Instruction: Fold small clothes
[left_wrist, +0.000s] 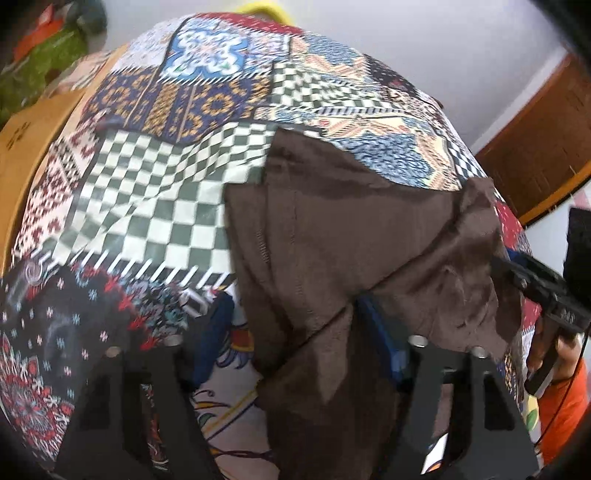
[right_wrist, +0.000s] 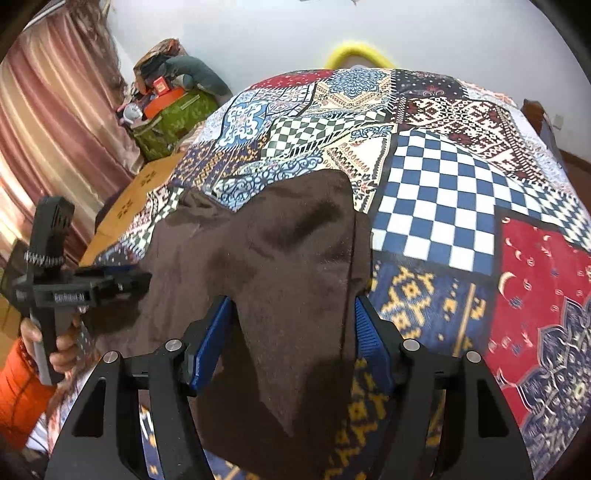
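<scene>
Brown cloth (right_wrist: 280, 258) lies bunched on a patchwork quilt (right_wrist: 443, 206) — checks, florals, red and blue panels. It is the one garment in sight, rumpled, with a seam line running down its right side in the right wrist view.

Right gripper (right_wrist: 291, 343): blue fingers (right_wrist: 210, 350) stand apart, one on each side of a hanging fold of the cloth. The fold drapes down between them and over the near edge; the pads are not pressed onto it. From the left wrist view, this same gripper (left_wrist: 517, 273) shows at the cloth's right edge, tip buried in a raised peak of fabric, with a hand (left_wrist: 550, 354) under it and an orange sleeve (left_wrist: 565, 402) below.

Left gripper (left_wrist: 295, 369): black finger frames low in its own view, cloth hanging in front and between them. Fingertips are hidden by the fabric — cannot tell whether they are closed on it. From the right wrist view the left gripper (right_wrist: 136, 282) sits at the cloth's left edge, touching it.

Beyond the quilt: a pink curtain (right_wrist: 55, 110), a green bag (right_wrist: 173, 114) with clutter on top, a white wall (right_wrist: 406, 33), a wooden door (left_wrist: 532, 144).
</scene>
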